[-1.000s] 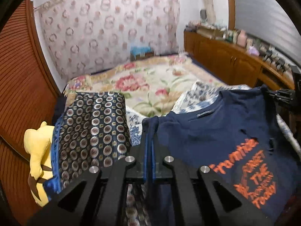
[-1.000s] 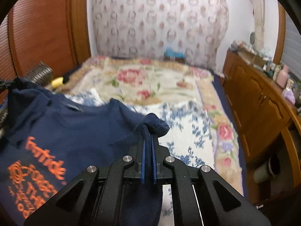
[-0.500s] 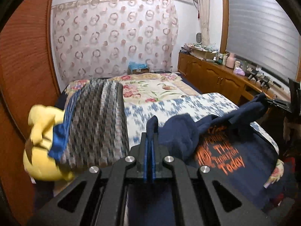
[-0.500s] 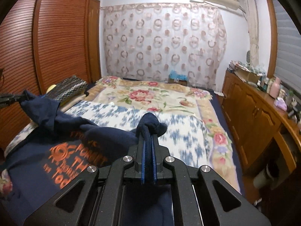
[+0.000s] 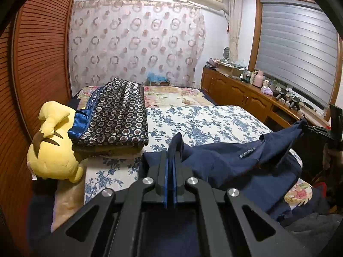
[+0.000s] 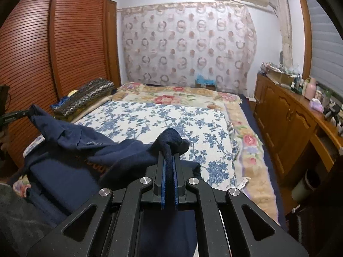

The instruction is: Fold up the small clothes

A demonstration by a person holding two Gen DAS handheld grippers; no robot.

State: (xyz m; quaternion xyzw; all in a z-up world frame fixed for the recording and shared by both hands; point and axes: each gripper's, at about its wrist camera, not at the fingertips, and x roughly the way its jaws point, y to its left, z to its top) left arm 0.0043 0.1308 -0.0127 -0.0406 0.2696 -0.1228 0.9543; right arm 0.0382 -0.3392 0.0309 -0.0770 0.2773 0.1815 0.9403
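Shirt (image 5: 231, 160): a navy tee, held at 2 points, sagging between them over the near end of the bed (image 5: 203, 122); its lower part lies on the blue-flowered cover and spills off the near edge.
Left gripper (image 5: 170, 167): closed tight on a pinch of navy cloth, which pokes up past the pads.
Right gripper (image 6: 169, 167): clamped on a thicker wad of the same shirt, bunched over the tips.
Why held so: 2 grips on the top edge, likely the shoulders, let the person carry that edge over the body of the shirt; I judge this a lengthwise fold in hand.
Collar label (image 5: 246, 150): faces up, so the inside of the neck shows and the top half looks doubled over.
Print (image 6: 100, 167): orange letters only peep out under a fold.
Slack: the cloth between the grips is rumpled, so the fold may land creased unless the grips draw apart.
Blanket (image 5: 115, 115): folded, dotted, set at the bed's left edge, clear of the work area.
Plush (image 5: 53, 147): yellow, wedged beside the blanket.
Containers: none in use; cabinet (image 6: 285, 115) doors closed, clutter on top.
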